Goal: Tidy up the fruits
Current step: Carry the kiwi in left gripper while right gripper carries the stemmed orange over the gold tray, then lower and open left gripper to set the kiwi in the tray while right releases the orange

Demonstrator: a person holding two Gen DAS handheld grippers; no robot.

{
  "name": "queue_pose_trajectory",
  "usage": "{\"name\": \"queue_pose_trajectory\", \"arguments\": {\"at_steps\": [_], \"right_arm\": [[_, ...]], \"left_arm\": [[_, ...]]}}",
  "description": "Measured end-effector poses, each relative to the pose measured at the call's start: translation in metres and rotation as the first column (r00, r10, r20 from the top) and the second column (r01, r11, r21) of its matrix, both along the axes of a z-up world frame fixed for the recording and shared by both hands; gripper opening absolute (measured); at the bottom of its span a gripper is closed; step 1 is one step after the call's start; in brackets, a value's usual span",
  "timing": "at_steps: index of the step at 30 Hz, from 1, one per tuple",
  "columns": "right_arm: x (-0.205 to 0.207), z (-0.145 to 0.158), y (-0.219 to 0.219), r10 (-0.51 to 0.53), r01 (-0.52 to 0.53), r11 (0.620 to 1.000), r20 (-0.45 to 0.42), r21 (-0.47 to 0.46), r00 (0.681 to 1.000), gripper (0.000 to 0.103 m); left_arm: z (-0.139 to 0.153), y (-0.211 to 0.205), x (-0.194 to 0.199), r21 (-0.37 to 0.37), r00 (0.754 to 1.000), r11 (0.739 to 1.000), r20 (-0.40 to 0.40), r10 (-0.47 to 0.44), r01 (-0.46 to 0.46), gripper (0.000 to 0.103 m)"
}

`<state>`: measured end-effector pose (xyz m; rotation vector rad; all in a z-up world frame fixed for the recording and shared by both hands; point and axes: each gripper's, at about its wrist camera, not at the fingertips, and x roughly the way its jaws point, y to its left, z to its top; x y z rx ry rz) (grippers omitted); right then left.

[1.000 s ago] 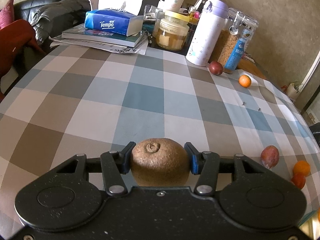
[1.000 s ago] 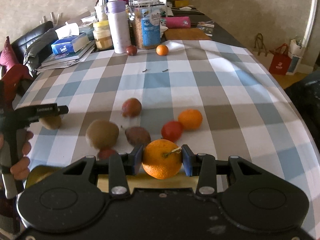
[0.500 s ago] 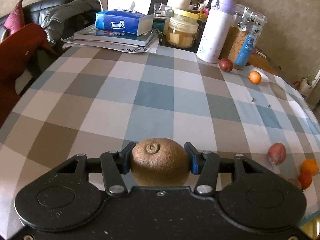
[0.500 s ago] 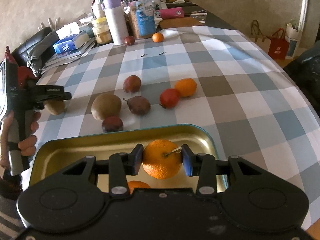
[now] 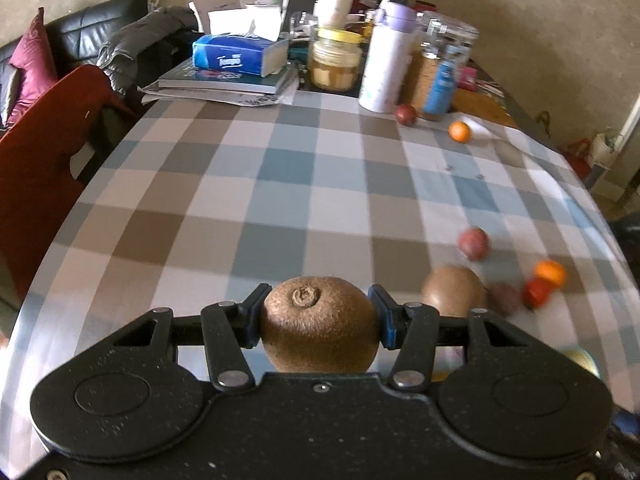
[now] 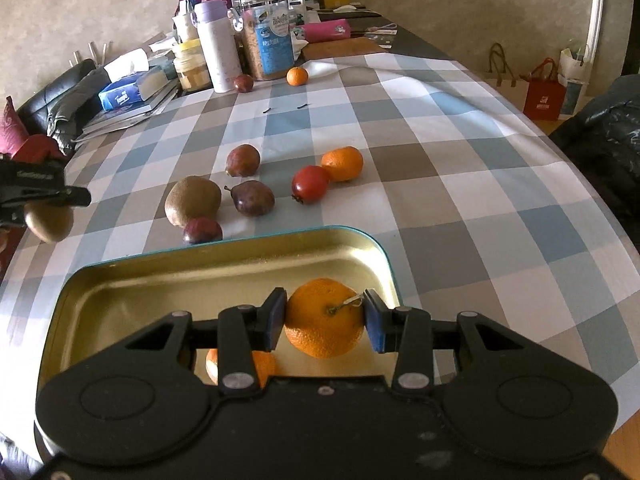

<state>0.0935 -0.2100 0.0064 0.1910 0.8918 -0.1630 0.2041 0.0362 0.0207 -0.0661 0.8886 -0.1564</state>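
A: What is your left gripper (image 5: 318, 322) holding?

B: Your left jaws are clamped on a brown kiwi (image 5: 319, 325), one blue pad pressed to each side, its stem end facing up. You carry it above the checked tabletop (image 5: 256, 184). From the right wrist camera you can see that same gripper at the left edge, with the kiwi hanging clear of the cloth.

A: And your right gripper (image 6: 325, 320)?

B: Your right jaws grip an orange (image 6: 324, 318), its small stem turned toward the right pad. You hold it over the right part of the gold tray (image 6: 224, 276), which has a teal rim. I cannot tell whether the orange touches the tray floor. Another orange fruit (image 6: 256, 364) lies in the tray below your left finger, partly hidden by the gripper body.

A: Where is the rest of the fruit?

B: Just beyond the tray's far rim you have a cluster on the cloth: a second kiwi (image 6: 193, 200), a dark plum (image 6: 203, 231) touching its near side, a dark pear (image 6: 253, 198) beside it, and a reddish pear (image 6: 242, 160) farther back. To their right a red fruit (image 6: 311, 184) touches a mandarin (image 6: 342, 163). Well apart, at the far end, a small dark fruit (image 6: 243, 83) and a small mandarin (image 6: 297, 76) sit near the white bottle (image 6: 218, 46) and the clear jar (image 6: 266, 36).
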Motion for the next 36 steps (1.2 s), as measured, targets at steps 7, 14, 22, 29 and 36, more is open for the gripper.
{"name": "queue_pose_trajectory", "arguments": {"at_steps": [7, 14, 22, 29, 36], "right_arm": [[-0.009, 0.004, -0.004, 0.009, -0.009, 1.000, 0.012, 0.014, 1.000, 0.042], [-0.009, 0.001, 0.000, 0.031, -0.031, 0.999, 0.005, 0.012, 1.000, 0.042], [-0.007, -0.002, 0.000, 0.035, -0.035, 0.999, -0.011, 0.006, 0.999, 0.042], [-0.002, -0.004, 0.003, 0.041, -0.041, 0.999, -0.024, -0.002, 0.999, 0.042], [-0.001, -0.003, 0.005, 0.048, -0.048, 0.999, -0.025, -0.005, 0.999, 0.042]], "left_arm": [[0.009, -0.015, -0.040, 0.000, 0.998, 0.998, -0.023, -0.061, 0.061, 0.058], [-0.005, -0.037, -0.053, 0.045, 0.994, 0.994, -0.037, -0.102, 0.103, 0.058], [-0.027, -0.042, -0.044, 0.061, 0.993, 0.995, -0.084, -0.077, 0.082, 0.058], [-0.020, -0.041, -0.055, 0.097, 0.997, 0.992, -0.012, -0.082, 0.083, 0.059], [-0.020, -0.041, -0.056, 0.120, 0.996, 0.989, -0.006, -0.085, 0.085, 0.061]]}}
